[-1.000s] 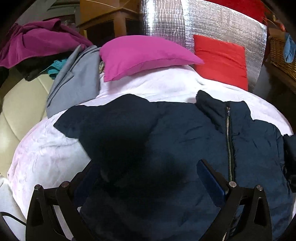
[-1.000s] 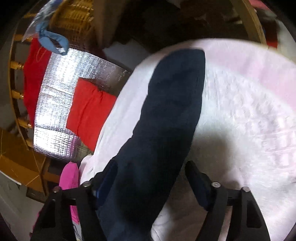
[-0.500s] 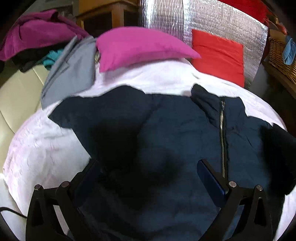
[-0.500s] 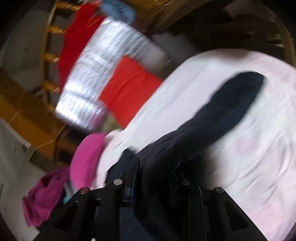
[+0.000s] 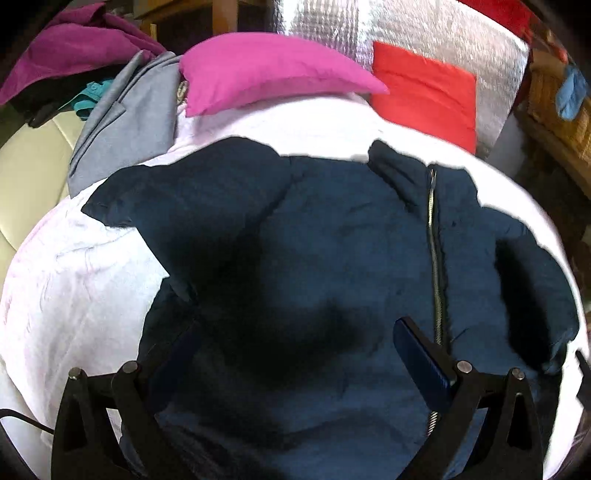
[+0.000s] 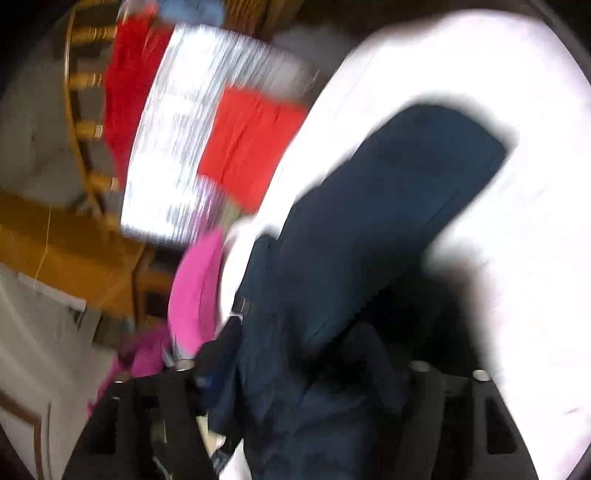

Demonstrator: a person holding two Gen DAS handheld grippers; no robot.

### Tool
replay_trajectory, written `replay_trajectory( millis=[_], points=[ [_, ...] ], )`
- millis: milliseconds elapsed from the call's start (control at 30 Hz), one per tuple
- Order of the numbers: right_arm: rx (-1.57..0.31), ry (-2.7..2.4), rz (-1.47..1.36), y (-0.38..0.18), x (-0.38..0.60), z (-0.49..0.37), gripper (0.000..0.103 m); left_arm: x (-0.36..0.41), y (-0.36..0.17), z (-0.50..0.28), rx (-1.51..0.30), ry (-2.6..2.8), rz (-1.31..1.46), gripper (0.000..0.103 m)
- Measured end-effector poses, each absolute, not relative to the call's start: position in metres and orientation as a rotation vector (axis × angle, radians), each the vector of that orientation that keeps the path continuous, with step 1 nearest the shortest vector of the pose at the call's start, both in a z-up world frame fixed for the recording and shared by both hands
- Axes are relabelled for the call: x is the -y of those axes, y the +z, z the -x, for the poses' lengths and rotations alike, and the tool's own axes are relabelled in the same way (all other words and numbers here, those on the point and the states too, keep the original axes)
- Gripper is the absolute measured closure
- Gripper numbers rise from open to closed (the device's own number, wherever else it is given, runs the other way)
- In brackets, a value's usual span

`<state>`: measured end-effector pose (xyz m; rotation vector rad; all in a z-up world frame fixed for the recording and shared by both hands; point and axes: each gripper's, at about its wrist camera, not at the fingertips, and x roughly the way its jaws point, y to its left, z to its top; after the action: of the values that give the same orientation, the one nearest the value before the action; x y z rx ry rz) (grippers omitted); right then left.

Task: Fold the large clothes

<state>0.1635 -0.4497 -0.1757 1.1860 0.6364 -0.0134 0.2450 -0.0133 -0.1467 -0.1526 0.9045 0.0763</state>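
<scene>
A dark navy zip jacket [image 5: 332,266] lies front-up on a white bedsheet [image 5: 74,280], its left sleeve folded across the chest. My left gripper [image 5: 295,343] is open just above the jacket's lower chest, holding nothing. In the blurred right wrist view my right gripper [image 6: 306,354] is shut on the jacket's right sleeve [image 6: 388,206], which hangs lifted above the sheet [image 6: 535,184]. That sleeve also shows at the right edge of the left wrist view [image 5: 532,295].
A magenta pillow [image 5: 266,70] and a red cushion [image 5: 424,92] lie at the head of the bed against a silver foil panel [image 5: 424,29]. A grey garment [image 5: 125,118] and purple clothes [image 5: 74,40] are piled at the far left. A wicker basket [image 5: 561,110] stands on the right.
My right gripper closed on the right sleeve, lifted it and swung it in toward the jacket's body. My left gripper stayed open and drifted slightly forward over the chest.
</scene>
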Motion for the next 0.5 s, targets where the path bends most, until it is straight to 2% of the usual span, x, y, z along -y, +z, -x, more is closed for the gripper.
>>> replay_trajectory(
  millis=[100,233,300,367,500],
  points=[
    [-0.595,-0.080,-1.346,-0.200,0.493,-0.157,0.025,0.013,-0.140,-0.242,-0.866,0.068,0.171,0.000],
    [-0.642,-0.093,-1.396,-0.222,0.514,-0.178,0.039,0.020,-0.140,-0.244,-0.865,0.057,0.141,0.000],
    [-0.655,-0.122,-1.426,-0.232,0.524,-0.180,0.039,0.022,-0.140,-0.244,-0.864,0.055,0.133,0.000],
    [-0.646,-0.138,-1.443,-0.238,0.531,-0.182,0.043,0.023,-0.139,-0.243,-0.855,0.056,0.125,0.000],
    [-0.595,-0.153,-1.378,-0.229,0.536,-0.192,0.076,0.021,-0.135,-0.239,-0.833,0.062,0.115,0.000]
  ],
)
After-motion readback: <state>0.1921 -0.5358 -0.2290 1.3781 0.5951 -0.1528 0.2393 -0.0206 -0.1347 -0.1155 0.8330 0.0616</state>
